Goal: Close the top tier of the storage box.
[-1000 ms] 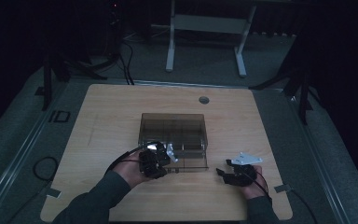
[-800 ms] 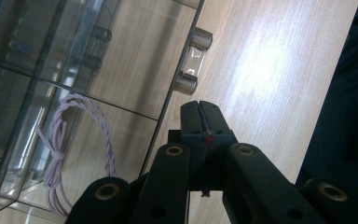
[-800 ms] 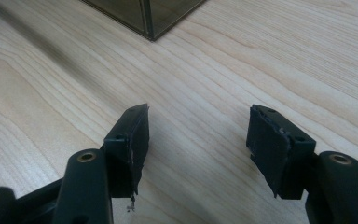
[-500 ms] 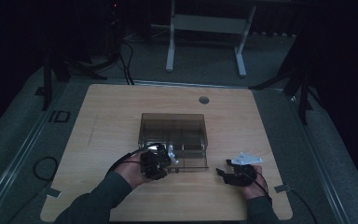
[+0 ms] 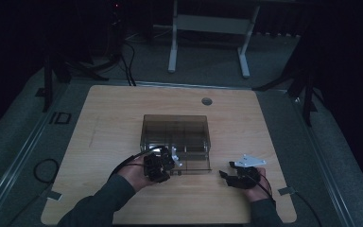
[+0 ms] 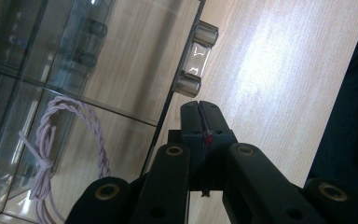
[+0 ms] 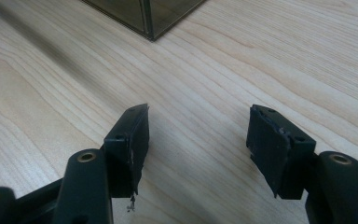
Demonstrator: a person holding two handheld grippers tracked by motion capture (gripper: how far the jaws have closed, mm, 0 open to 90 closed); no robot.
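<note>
Beside the clear box [image 6: 98, 60], left claw [image 6: 199, 108] closed empty, cord [image 6: 51, 149] blurred (behind glass), right claw [image 7: 198, 140] open.

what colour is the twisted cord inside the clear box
Pale lilac-pink; the twisted cord shows best in the left gripper view, lying inside the clear box.

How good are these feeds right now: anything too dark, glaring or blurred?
High view: dim overall, floor around the table nearly black, the clear box hard to read. Left gripper view: bright, with white glare on the wood and on the box's latch; the shut left tongs are soft up close. Right gripper view: evenly lit, the open right tongs sharp, the far box corner slightly blurred.
</note>
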